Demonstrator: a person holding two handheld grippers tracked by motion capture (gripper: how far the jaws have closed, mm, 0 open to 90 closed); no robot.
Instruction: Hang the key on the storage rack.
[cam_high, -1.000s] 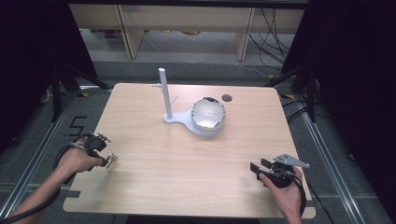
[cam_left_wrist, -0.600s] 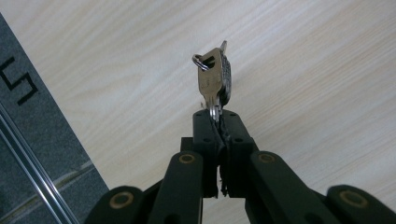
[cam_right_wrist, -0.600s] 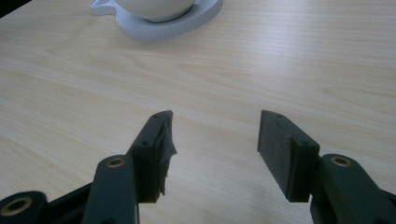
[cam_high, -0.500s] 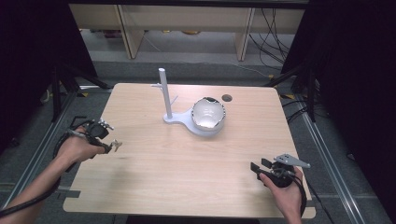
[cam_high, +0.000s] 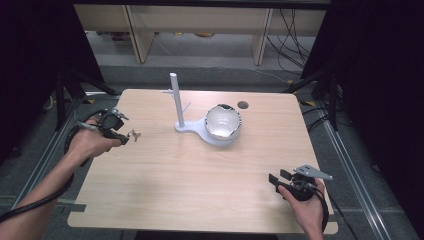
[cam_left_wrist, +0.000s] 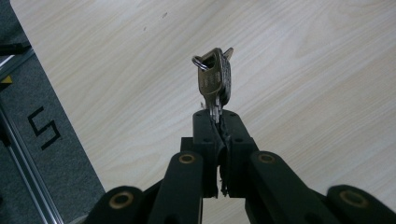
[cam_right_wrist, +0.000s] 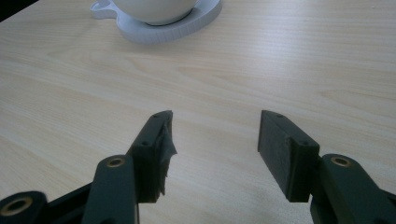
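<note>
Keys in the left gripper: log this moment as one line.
left gripper: shut on keys, above table | right gripper: open, holds nothing | white stand: no keys on it

left gripper clamped, right gripper agape

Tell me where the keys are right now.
The keys are pinched in the left gripper, held over the table's left edge in the high view, left of the white stand and bowl.
</note>
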